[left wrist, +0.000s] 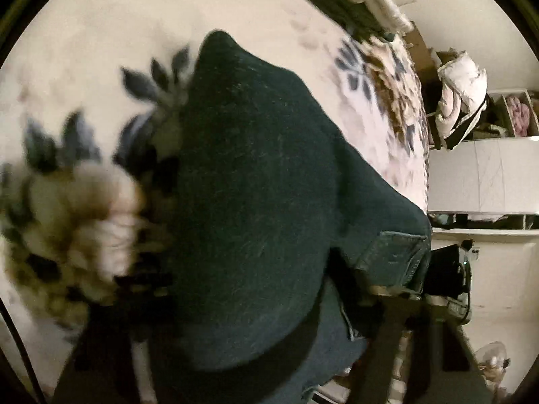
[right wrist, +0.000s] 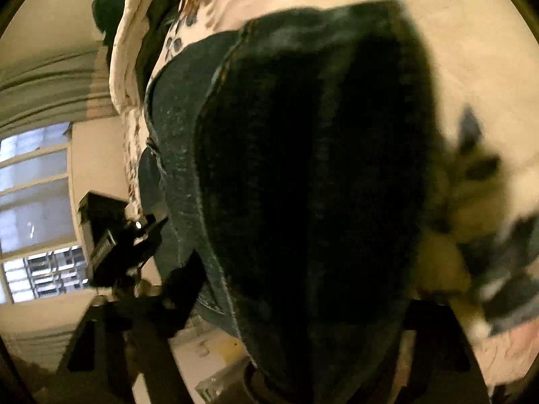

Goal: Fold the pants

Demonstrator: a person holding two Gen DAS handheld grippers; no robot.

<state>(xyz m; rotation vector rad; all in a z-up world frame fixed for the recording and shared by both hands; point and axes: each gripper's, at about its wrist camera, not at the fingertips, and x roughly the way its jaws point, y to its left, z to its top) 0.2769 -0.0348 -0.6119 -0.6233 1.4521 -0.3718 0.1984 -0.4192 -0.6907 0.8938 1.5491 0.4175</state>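
Dark blue denim pants [left wrist: 256,208] fill the middle of the left wrist view, draped over a floral blanket [left wrist: 84,67] on a bed. My left gripper [left wrist: 262,320] is shut on the pants, the cloth bunched between its fingers [left wrist: 397,330]. In the right wrist view the pants [right wrist: 313,185] hang lifted in a thick fold with a stitched seam. My right gripper [right wrist: 296,343] is shut on the pants; its fingers [right wrist: 161,306] are mostly hidden by the cloth. The other gripper [right wrist: 114,235] shows at the left of the right wrist view, and in the left wrist view [left wrist: 448,272].
The bed edge [left wrist: 421,155] runs down the right of the left wrist view, with white shelves [left wrist: 481,175] and bundled bedding [left wrist: 461,101] beyond. A window [right wrist: 33,208], a curtain [right wrist: 47,77] and piled bedding [right wrist: 128,33] stand left in the right wrist view.
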